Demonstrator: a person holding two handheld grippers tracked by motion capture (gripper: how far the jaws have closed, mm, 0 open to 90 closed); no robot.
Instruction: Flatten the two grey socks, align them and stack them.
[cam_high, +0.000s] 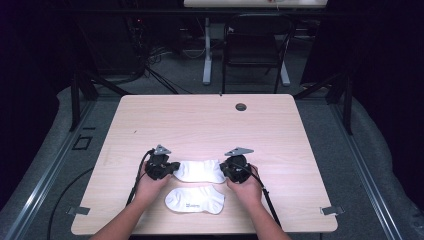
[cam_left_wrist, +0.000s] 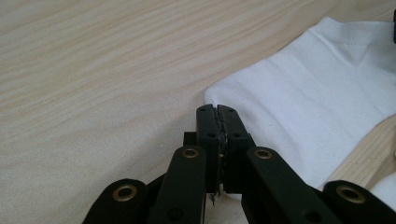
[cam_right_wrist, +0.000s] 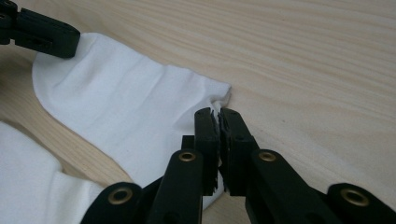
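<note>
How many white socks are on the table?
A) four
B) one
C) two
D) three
C: the high view shows a far sock between the left hand-held gripper and the right hand-held gripper, and a near sock closer to the person.

no text can be read anywhere. the nearer white sock (cam_high: 195, 200), lying just on the person's side of the two grippers, carries a small dark printed mark near its middle in the high view, but it is too small and blurred to make out as letters or a brand.
</note>
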